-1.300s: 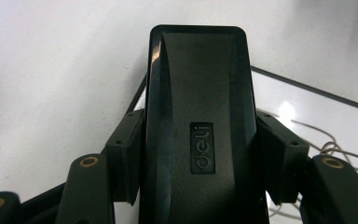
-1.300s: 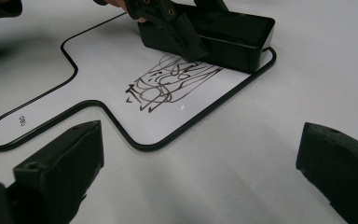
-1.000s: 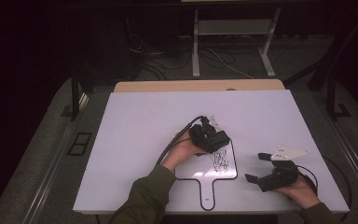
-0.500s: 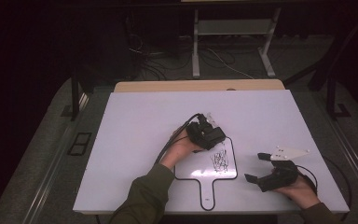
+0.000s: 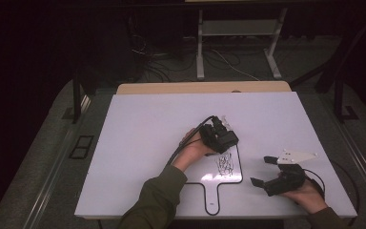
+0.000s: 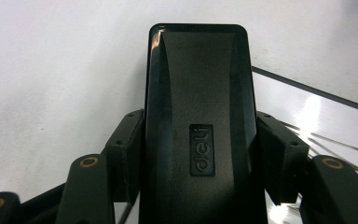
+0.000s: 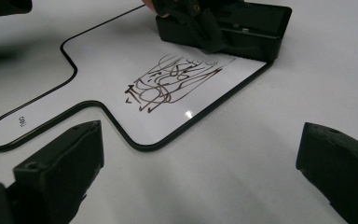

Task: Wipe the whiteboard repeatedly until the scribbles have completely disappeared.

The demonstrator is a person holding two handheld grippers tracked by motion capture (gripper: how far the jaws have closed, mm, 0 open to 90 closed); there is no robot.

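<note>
A paddle-shaped whiteboard point(image 5: 208, 180) with a black rim lies near the front of the white table point(image 5: 143, 143). Black scribbles point(image 5: 225, 164) cover its upper part. My left gripper point(image 5: 218, 136) is shut on a black eraser point(image 5: 223, 139), which rests at the board's far edge just above the scribbles. In the left gripper view the eraser point(image 6: 198, 93) sits clamped between both jaws. My right gripper point(image 5: 263, 171) stands open to the right of the board, nothing between its jaws. From the right gripper view I see the scribbles point(image 7: 168, 86), the whiteboard point(image 7: 102, 65) and the eraser point(image 7: 256, 28).
A tan board edge point(image 5: 171, 88) shows behind the table's far side. Beyond it, on the dark floor, are cables point(image 5: 157, 62) and a metal stand point(image 5: 238, 28). Bare white tabletop lies to the left and at the back.
The left gripper with the eraser has shifted slightly around the board's far edge. The right gripper has stayed in place, open.
</note>
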